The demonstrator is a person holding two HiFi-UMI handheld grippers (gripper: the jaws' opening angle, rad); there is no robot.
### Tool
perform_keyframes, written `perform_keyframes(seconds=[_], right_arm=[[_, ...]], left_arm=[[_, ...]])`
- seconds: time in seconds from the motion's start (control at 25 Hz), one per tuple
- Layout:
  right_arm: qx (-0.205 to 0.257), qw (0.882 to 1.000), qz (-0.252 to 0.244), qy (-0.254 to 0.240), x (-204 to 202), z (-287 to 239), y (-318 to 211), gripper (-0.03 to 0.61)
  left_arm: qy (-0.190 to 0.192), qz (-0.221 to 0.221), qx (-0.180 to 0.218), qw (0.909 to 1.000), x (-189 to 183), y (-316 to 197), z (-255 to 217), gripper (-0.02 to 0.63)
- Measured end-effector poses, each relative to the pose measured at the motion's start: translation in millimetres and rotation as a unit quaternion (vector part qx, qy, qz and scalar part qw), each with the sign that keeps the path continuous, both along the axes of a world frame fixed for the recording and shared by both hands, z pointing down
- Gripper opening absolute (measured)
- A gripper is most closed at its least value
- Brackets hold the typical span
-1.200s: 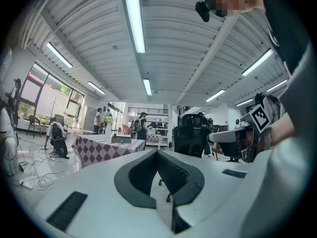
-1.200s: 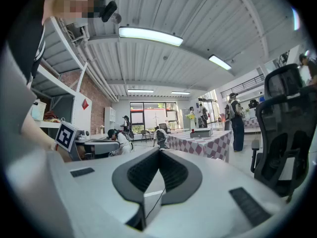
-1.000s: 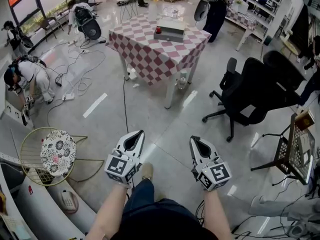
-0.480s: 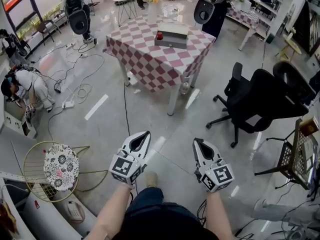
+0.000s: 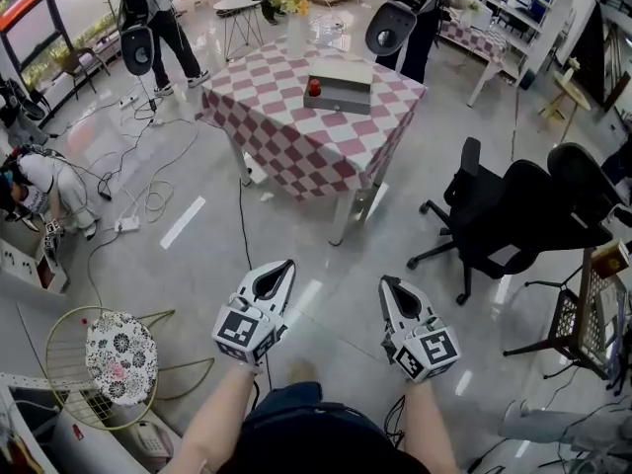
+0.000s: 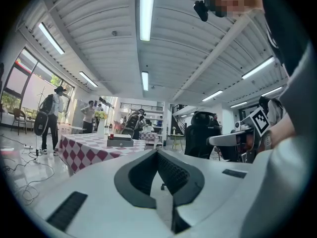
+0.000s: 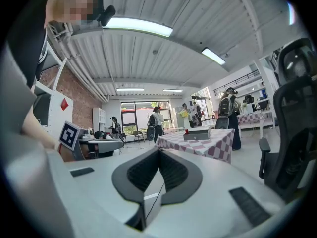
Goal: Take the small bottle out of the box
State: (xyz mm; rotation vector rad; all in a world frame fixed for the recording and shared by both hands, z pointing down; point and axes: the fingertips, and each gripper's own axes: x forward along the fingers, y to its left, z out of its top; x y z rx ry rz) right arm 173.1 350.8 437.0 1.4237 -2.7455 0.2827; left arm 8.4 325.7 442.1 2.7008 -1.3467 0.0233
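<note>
Box (image 5: pixel 340 85) is sitting on the checked table (image 5: pixel 296 131), well ahead of both grippers; left gripper (image 5: pixel 284 266) and right gripper (image 5: pixel 386 284) are pointing toward it, both clenched empty, neither clearly nearer.

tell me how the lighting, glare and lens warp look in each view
Head view: even, bright indoor light; the glossy floor carries pale reflected streaks; the table is sharp, while the room's edges curve. Left gripper view: strong fisheye inside a dark round border, with a blown-out ceiling lamp. Right gripper view: the same fisheye and border, with glare from a ceiling lamp.
</note>
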Motion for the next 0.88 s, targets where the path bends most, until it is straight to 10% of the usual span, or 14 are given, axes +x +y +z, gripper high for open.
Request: perform_keyframes(seconds=[0.88], right_arm=[[0.0,1.0,0.015,-0.006,-45,14,-62,0.003]], left_arm=[[0.01,-0.029,0.004,0.9995,-82,-61,16,0.003]])
